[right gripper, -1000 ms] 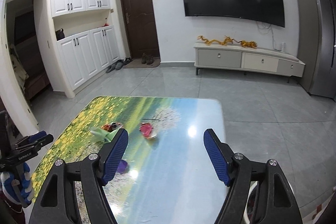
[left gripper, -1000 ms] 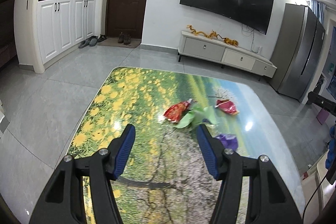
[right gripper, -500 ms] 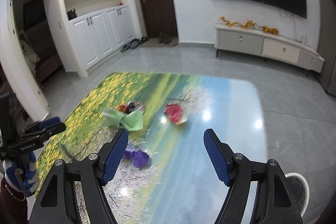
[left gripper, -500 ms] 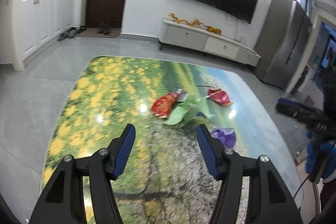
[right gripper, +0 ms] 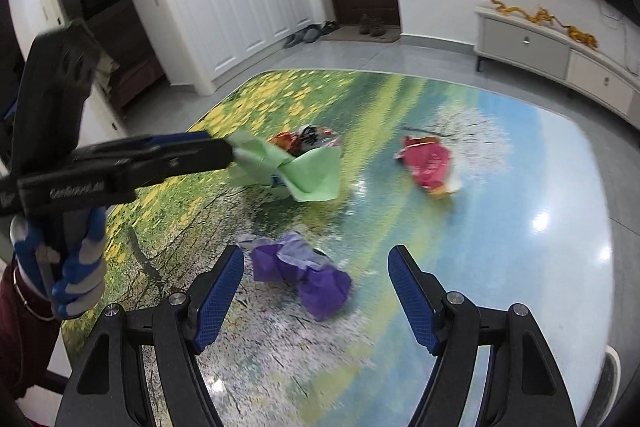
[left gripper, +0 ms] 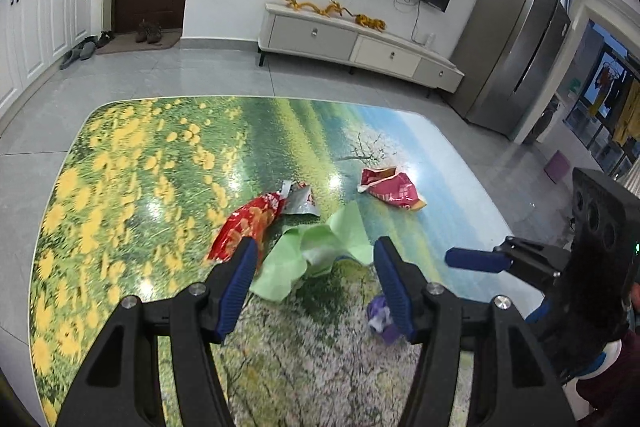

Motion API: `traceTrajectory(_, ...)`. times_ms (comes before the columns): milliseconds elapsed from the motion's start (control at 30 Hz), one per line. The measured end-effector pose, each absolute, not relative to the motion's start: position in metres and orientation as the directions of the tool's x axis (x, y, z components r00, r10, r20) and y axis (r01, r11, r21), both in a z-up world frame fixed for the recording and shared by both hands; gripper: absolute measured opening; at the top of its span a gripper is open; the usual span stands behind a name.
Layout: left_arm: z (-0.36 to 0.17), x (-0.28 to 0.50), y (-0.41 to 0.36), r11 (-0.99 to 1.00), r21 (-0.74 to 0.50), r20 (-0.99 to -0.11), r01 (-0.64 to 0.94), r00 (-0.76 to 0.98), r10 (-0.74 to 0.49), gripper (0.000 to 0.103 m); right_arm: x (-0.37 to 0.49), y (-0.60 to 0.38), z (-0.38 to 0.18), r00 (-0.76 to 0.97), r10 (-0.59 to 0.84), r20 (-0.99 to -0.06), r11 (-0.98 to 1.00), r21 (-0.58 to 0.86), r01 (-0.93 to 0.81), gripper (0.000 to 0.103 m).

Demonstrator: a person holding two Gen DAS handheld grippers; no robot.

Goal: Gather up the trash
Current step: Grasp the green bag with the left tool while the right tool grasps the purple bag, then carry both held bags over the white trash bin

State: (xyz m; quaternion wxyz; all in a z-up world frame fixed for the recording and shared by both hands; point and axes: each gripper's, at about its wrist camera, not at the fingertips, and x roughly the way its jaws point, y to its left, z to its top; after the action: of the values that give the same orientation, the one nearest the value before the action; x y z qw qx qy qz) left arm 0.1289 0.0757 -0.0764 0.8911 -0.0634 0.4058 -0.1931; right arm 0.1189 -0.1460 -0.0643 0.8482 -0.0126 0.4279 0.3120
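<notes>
Four scraps loose mid-worktop (left gripper: 120,131): green paper sheet (left gripper: 320,251), orange-red snack bag (left gripper: 248,227), pink wrapper (left gripper: 390,187), crumpled purple wrapper (right gripper: 308,275) nearest. Approach step – left gripper (left gripper: 314,283) framing the green sheet, right gripper (right gripper: 316,291) bracketing the purple wrapper, jaws of both well apart, nothing held. Next, probably: lower until pads straddle each scrap, then close gently – thin, slippery stuff.

Purple wrapper (right gripper: 304,273) between open right claw (right gripper: 316,291)

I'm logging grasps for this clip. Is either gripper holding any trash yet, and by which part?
Nothing is held: left gripper and right gripper are both open above the table.
</notes>
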Motion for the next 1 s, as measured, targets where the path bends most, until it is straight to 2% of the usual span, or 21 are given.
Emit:
traceTrajectory(233, -0.088, 0.141, 0.064, 0.919, -0.257, -0.728, 0.299, 0.565, -0.387, 0.055, 0.122, -0.135, -0.079, 0.398, 0.54, -0.742, 0.78, 0.263, -0.568, 0.074)
traceTrajectory(433, -0.095, 0.145, 0.059, 0.923, -0.248, -0.747, 0.293, 0.549, -0.375, 0.047, 0.123, -0.135, -0.086, 0.387, 0.543, -0.745, 0.776, 0.27, -0.57, 0.073)
traceTrajectory(533, -0.098, 0.147, 0.057, 0.925, -0.247, -0.754, 0.289, 0.542, -0.371, 0.038, 0.122, -0.137, -0.087, 0.386, 0.544, -0.745, 0.776, 0.271, -0.57, 0.065)
traceTrajectory(600, -0.1, 0.148, 0.056, 0.924, -0.255, -0.757, 0.286, 0.535, -0.375, 0.028, 0.122, -0.138, -0.088, 0.384, 0.547, -0.744, 0.773, 0.273, -0.572, 0.059)
traceTrajectory(667, -0.1, 0.149, 0.055, 0.921, -0.265, -0.757, 0.286, 0.529, -0.383, 0.025, 0.119, -0.138, -0.089, 0.379, 0.55, -0.744, 0.768, 0.273, -0.58, 0.051)
traceTrajectory(733, -0.1, 0.147, 0.054, 0.921, -0.269, -0.755, 0.283, 0.531, -0.384, 0.019, 0.117, -0.139, -0.089, 0.377, 0.551, -0.744, 0.766, 0.272, -0.583, 0.049)
traceTrajectory(1000, -0.089, 0.125, 0.049, 0.916, -0.28, -0.738, 0.287, 0.545, -0.397, 0.018, 0.1, -0.158, -0.083, 0.379, 0.573, -0.727, 0.765, 0.309, -0.564, 0.046)
